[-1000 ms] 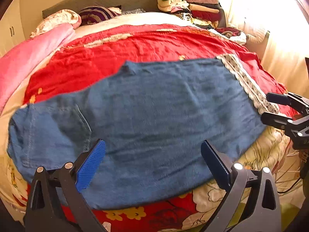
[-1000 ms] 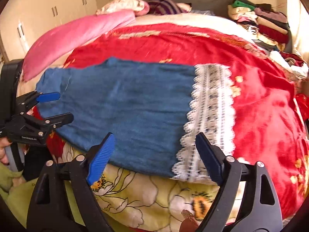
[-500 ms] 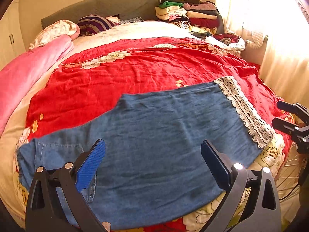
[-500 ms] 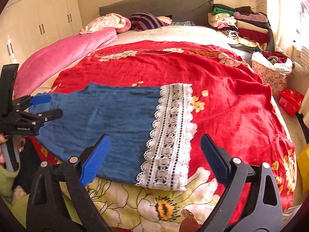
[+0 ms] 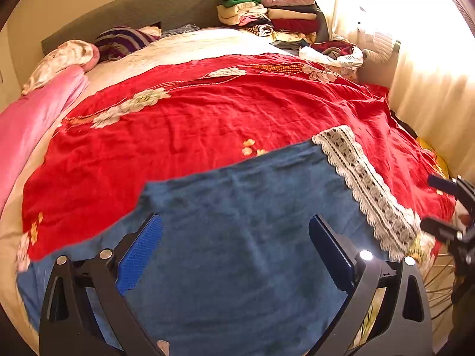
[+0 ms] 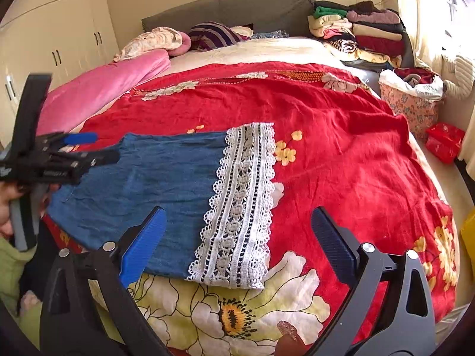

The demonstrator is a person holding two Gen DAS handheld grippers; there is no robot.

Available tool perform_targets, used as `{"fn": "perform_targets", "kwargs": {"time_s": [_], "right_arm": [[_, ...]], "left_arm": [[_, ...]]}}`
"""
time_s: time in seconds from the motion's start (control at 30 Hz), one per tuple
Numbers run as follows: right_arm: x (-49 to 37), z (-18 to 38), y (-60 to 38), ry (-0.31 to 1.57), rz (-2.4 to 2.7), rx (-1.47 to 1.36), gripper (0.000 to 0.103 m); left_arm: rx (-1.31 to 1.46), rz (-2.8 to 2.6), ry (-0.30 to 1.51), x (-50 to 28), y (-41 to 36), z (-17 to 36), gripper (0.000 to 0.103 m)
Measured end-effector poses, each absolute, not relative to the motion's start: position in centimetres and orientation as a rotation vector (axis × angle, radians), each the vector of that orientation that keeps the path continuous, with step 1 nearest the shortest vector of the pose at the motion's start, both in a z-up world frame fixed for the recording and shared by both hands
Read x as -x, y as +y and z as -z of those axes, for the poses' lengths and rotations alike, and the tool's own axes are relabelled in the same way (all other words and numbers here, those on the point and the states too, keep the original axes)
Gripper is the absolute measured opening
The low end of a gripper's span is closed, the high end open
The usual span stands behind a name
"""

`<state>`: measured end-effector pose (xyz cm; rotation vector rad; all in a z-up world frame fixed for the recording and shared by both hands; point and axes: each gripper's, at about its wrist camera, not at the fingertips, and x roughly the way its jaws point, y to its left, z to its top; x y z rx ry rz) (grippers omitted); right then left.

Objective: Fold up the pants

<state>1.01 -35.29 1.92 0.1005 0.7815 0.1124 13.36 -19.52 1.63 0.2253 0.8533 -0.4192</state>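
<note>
Blue denim pants (image 5: 237, 237) lie flat along the near edge of a bed, folded leg on leg, with a white lace cuff (image 5: 368, 190) at the right end. In the right wrist view the pants (image 6: 154, 178) lie left of centre, the lace cuff (image 6: 240, 201) in the middle. My left gripper (image 5: 234, 249) is open above the pants' middle, holding nothing. My right gripper (image 6: 237, 237) is open above the lace cuff, holding nothing. Each gripper shows at the edge of the other's view, the right one (image 5: 445, 207) and the left one (image 6: 74, 154).
A red flowered bedspread (image 5: 222, 118) covers the bed. A pink blanket (image 6: 104, 89) lies along the left side. Pillows (image 6: 213, 35) and a stack of folded clothes (image 6: 356, 29) sit at the headboard. A laundry basket (image 6: 409, 103) stands at the right. White cupboards (image 6: 53, 44) stand left.
Both grippers have risen and drawn back from the pants, so more of the bed shows. Both stay open. The pants lie still.
</note>
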Motion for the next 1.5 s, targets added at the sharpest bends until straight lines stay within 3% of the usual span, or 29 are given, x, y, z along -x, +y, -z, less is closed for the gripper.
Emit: {"fn": "perform_targets", "kwargs": {"time_s": [0.47,1.1,1.17,1.27,1.37,1.5], "right_arm": [[-1.2,0.9,-35.5,0.835,-0.141,-0.176,0.092],[-2.9,3.5,-34.2,0.900,-0.166,-0.218,0.092],[-3.1,3.8,-34.2,0.905,-0.167,-0.223,0.092],[-3.6,4.1,-34.0,0.915,-0.172,-0.219,0.080],[-3.8,4.2,-34.2,0.920,-0.172,-0.231,0.061],[-3.8,4.1,-34.3,0.919,-0.195,-0.225,0.031]], "left_arm": [[-0.272,0.513,0.845,-18.1,-24.9,-1.2,0.098],[-0.247,0.678,0.984,-23.1,-29.0,5.3,0.096],[-0.235,0.708,0.985,-22.9,-29.1,5.4,0.077],[-0.216,0.734,0.985,-22.4,-29.3,5.5,0.060],[-0.219,0.742,0.977,-21.8,-29.7,5.5,0.042],[-0.255,0.725,0.953,-21.1,-30.1,5.2,0.028]]}}
